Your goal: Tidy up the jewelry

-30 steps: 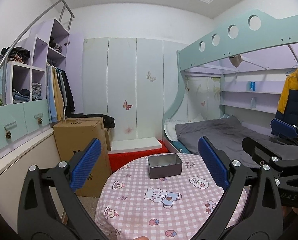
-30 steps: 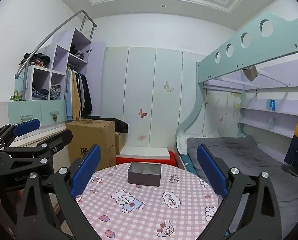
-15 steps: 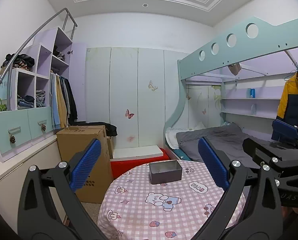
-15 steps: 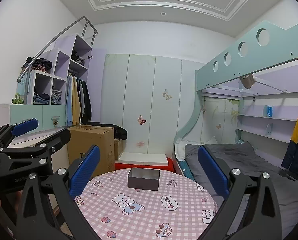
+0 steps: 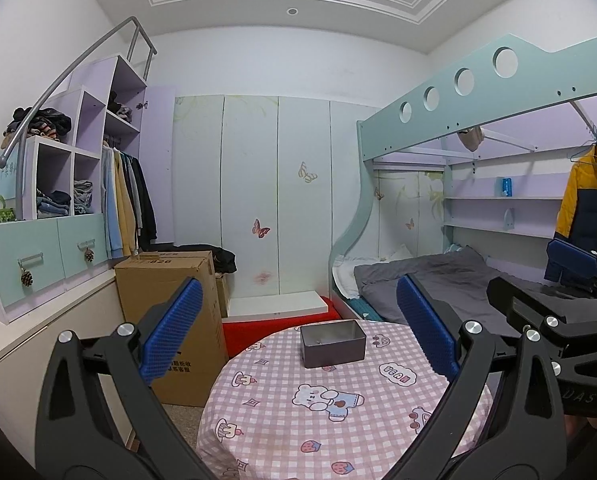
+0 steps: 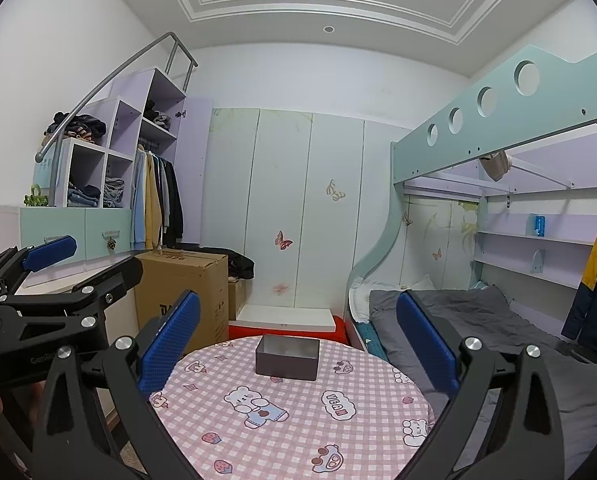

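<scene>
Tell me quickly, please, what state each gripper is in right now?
Left gripper: open, holding nothing.
Right gripper: open, holding nothing.
</scene>
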`<state>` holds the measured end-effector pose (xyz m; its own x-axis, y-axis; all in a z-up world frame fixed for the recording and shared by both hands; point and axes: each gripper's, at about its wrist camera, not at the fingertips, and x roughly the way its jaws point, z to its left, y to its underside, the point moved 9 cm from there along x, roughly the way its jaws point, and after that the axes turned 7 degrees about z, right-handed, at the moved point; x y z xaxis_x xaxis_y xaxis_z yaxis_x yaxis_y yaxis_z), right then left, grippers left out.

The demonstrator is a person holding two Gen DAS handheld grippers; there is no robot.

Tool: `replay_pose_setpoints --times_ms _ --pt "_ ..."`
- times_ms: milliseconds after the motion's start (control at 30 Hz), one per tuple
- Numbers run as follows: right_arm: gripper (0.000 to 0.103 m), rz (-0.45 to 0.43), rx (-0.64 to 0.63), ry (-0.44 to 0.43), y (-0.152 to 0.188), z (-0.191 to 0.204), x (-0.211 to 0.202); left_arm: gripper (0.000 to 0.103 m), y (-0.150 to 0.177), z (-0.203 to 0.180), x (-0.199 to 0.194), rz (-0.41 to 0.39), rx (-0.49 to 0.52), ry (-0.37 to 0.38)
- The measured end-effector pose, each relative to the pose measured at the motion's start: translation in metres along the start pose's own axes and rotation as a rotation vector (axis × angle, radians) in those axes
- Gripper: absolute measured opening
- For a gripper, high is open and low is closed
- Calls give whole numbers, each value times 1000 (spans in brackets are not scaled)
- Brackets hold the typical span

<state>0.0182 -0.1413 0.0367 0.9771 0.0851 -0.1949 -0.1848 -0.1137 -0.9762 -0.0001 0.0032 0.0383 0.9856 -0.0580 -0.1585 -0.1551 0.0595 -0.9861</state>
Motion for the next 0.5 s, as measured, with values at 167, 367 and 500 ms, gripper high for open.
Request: replay_pose_setpoints --times_ms 167,367,500 --pt "94 2 0 -1 0 -1 0 96 -1 1 -3 -4 3 -6" --pt "94 4 0 0 0 -1 0 96 0 -1 -4 -3 3 -5" --pt "94 4 -1 1 1 -1 0 96 0 -1 -5 -3 4 -5"
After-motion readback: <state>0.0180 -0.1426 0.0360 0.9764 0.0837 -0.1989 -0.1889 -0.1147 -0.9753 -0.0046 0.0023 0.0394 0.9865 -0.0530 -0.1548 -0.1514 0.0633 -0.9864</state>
